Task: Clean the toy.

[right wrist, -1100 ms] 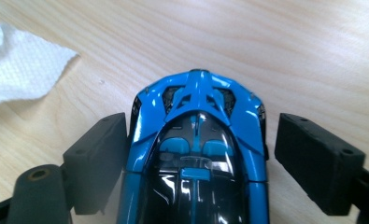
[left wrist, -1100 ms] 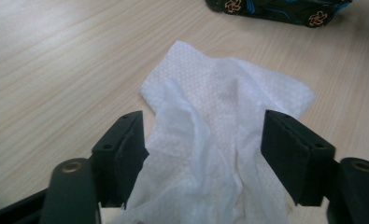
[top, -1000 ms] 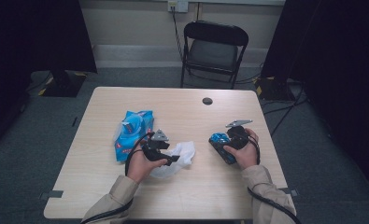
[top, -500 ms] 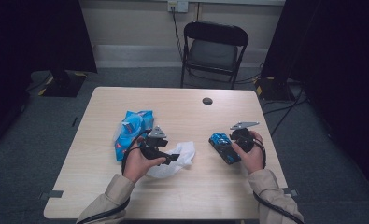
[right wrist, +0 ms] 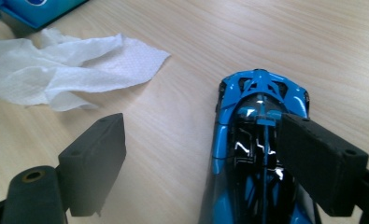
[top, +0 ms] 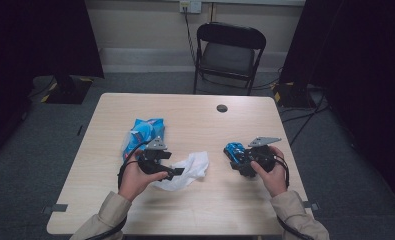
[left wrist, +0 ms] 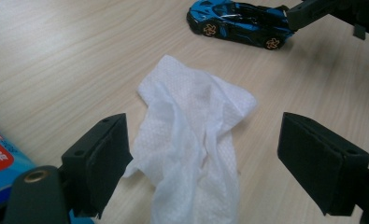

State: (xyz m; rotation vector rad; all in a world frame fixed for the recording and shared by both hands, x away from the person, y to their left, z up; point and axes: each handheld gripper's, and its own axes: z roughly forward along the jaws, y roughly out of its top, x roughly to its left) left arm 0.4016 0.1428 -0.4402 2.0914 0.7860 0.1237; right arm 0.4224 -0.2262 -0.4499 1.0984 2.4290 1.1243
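A crumpled white paper wipe point(left wrist: 196, 135) lay flat on the pale wood-grain counter point(top: 200, 210), between the wide-spread jaws of the left hand-held gripper point(left wrist: 205, 158), whose pads were clear of it; those jaws had just been opening, with the wipe under the gap and not gripped. Just beside it lay a flat blue plastic wipe packet point(top: 142, 132). A glossy blue and black toy sports car point(right wrist: 257, 140) stood well apart, under the right hand-held gripper point(right wrist: 205, 158), which was wide open with one pad hanging over the car's roof; contact could not be told.

The wipe was judged best retaken at its bunched middle, and the car steadied across its flanks. The car's gold wheels were seen in the left gripper view, and the packet's full outline in the high view.
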